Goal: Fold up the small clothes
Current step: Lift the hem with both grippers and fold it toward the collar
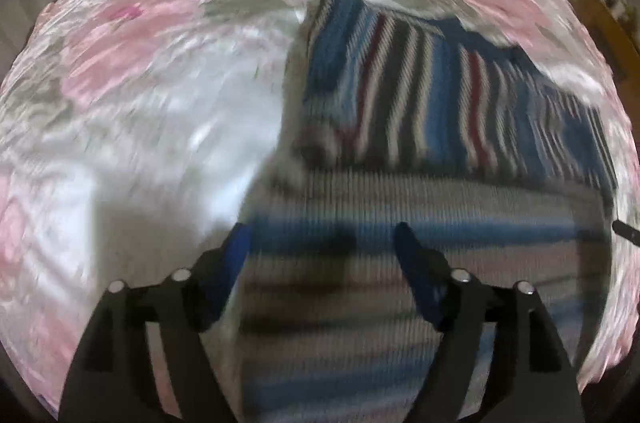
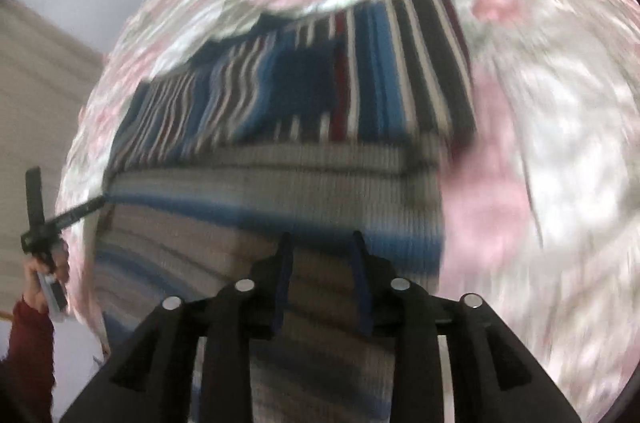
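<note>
Striped sweater lies on the floral bed, near hem part folded over, more folds left. Left hand-held gripper apart above hem; right hand-held gripper apart, empty.

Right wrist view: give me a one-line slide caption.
Right gripper, jaws apart, above a striped sweater on a pink floral bedspread; motion blur.

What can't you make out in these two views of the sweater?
- Sweater near hem: both views, cut off by the bottom edge and hidden behind the gripper bodies.
- Stripe detail and fold lines: both views, motion blur.
- Left gripper, right gripper: jaws apart, but blur hides whether they touch cloth.
- Bedspread pattern: blurred.
</note>
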`<state>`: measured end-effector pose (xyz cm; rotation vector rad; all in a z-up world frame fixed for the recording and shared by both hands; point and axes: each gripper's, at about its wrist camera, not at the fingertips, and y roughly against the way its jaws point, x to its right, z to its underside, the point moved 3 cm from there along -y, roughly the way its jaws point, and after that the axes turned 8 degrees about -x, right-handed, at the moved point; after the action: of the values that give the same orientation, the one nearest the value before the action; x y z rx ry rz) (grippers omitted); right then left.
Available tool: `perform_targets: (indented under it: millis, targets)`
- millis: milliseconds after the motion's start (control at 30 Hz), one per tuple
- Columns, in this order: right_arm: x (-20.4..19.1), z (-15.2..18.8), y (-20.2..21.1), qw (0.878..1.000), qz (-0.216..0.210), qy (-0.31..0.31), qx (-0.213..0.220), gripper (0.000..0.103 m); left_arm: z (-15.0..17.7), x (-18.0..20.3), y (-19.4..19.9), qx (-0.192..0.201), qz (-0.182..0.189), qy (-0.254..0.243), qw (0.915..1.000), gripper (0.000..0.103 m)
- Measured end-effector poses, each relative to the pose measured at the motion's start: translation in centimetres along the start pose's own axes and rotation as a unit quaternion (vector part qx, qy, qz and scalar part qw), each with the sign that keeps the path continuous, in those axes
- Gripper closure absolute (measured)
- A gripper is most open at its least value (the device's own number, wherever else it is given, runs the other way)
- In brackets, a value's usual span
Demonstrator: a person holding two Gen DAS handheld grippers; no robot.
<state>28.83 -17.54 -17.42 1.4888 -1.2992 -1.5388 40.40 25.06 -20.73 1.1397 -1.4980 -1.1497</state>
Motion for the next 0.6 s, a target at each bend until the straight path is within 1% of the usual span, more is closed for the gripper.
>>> perform_targets:
  millis: [33, 100, 133, 200, 267, 333, 400, 433, 500, 567, 600]
  targets:
    - [-0.3, 2.3, 0.5, 1.000, 0.011, 0.005, -0.004, 0.069, 1.7, -0.3, 0.6, -0.002, -0.002, -0.004, 1.0000, 0.026]
    - [-0.6, 5.7, 1.1, 1.000, 0.022, 0.006, -0.012, 0.063, 4.7, -0.4, 1.3, -0.008, -0.008, -0.011, 0.9999, 0.026]
    - [-0.8, 7.8, 1.3, 1.000, 0.019, 0.004, -0.021, 0.063, 6.6, -0.6, 1.6, -0.011, -0.011, -0.013, 0.9998, 0.025]
    - [-0.8, 10.9, 1.6, 0.999, 0.013, -0.006, -0.029, 0.061, 9.1, -1.1, 1.7, -0.020, -0.013, -0.013, 0.9996, 0.024]
    - [-0.7, 13.7, 1.8, 0.999, 0.012, -0.018, -0.034, 0.059, 11.7, -1.5, 1.4, -0.035, -0.006, -0.008, 0.9993, 0.024]
    - [-0.7, 16.1, 1.9, 0.999, 0.010, -0.024, -0.040, 0.051, 13.8, -1.9, 1.2, -0.042, -0.004, 0.000, 0.9991, 0.024]
    - [-0.8, 17.6, 1.8, 0.999, 0.012, -0.025, -0.041, 0.049, 15.1, -2.3, 1.0, -0.047, -0.001, 0.007, 0.9989, 0.024]
    - [-1.0, 18.5, 1.6, 0.999, 0.009, -0.024, -0.044, 0.049, 15.8, -2.6, 0.7, -0.050, 0.008, 0.016, 0.9986, 0.024]
    - [-1.1, 19.4, 1.3, 0.999, 0.003, -0.029, -0.046, 0.047, 16.9, -3.1, 0.2, -0.061, 0.024, 0.036, 0.9972, 0.024]
    - [-1.2, 20.1, 0.7, 0.998, 0.002, -0.032, -0.050, 0.047, 17.8, -3.1, -0.1, -0.067, 0.036, 0.043, 0.9962, 0.024]
    - [-1.3, 20.3, 0.4, 0.998, 0.005, -0.033, -0.051, 0.047, 18.1, -2.9, -0.1, -0.063, 0.038, 0.041, 0.9964, 0.024]
